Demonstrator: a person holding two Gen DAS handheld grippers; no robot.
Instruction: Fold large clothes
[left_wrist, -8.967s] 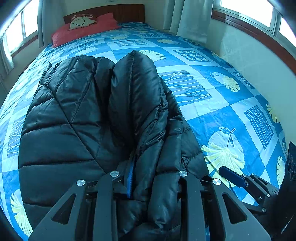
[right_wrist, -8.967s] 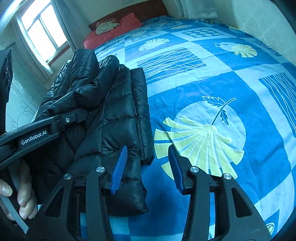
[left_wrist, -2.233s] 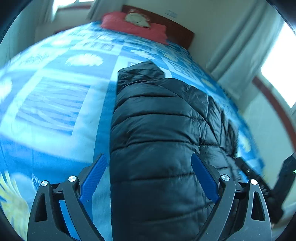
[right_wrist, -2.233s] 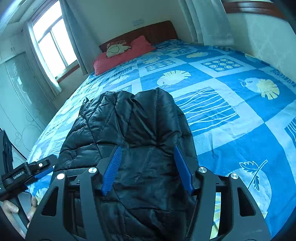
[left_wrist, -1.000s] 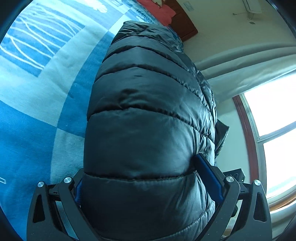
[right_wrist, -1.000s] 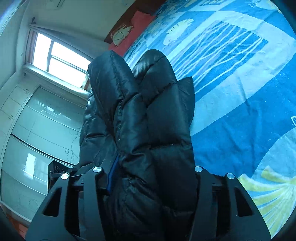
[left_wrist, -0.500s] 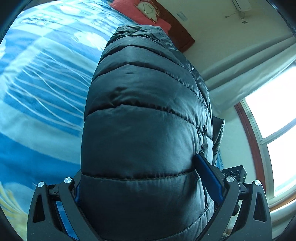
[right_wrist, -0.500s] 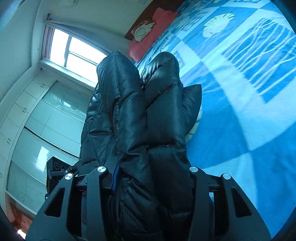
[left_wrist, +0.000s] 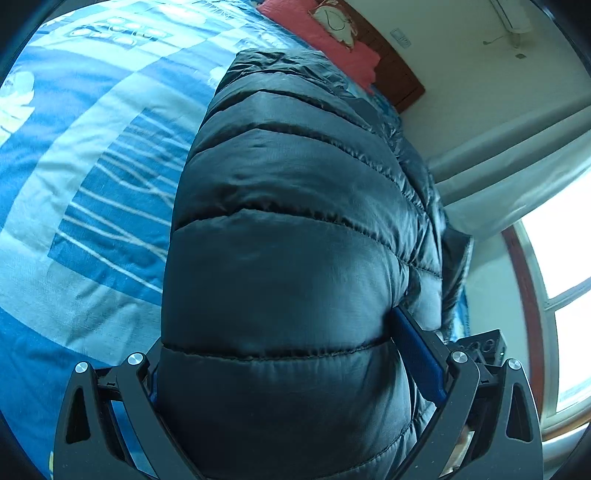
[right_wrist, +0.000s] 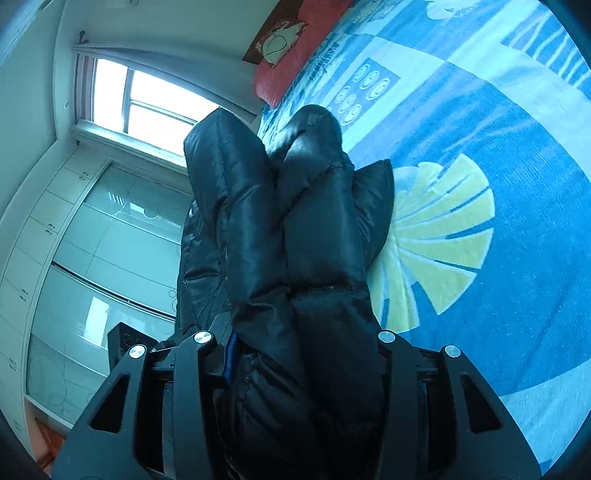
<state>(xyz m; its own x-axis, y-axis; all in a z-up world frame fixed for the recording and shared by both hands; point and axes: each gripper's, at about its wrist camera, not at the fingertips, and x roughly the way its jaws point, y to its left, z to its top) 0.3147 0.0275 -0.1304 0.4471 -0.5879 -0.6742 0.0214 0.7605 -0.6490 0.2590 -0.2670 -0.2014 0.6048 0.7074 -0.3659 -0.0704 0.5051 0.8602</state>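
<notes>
Bed (left_wrist: 74, 229): blue patchwork cover with white-striped squares and yellow fan prints, fills the left of the left wrist view and the right of the right wrist view. Wardrobe (right_wrist: 92, 251): pale glass doors, seen at left in the right wrist view, below a bright window (right_wrist: 147, 107). Curtain (left_wrist: 517, 177): pale, hangs at right in the left wrist view, beside a second window. Jacket (left_wrist: 295, 258): black, quilted, puffy, bunched into a thick folded bundle held up off the cover between the two tools; in the right wrist view it shows as two padded rolls side by side, with a flap sticking out toward the bed. Pillow (left_wrist: 325, 40): red, with a pale cartoon cushion on it, at the headboard. Left gripper (left_wrist: 295, 354): jaws spread wide and clamped on the bundle, the fabric bulging over both; the blue pad on the right jaw presses into the quilting. Right gripper (right_wrist: 295, 354): clamped on the jacket's rolled end, the cloth packed tight between the jaws, a sliver of blue pad visible at the left one.
</notes>
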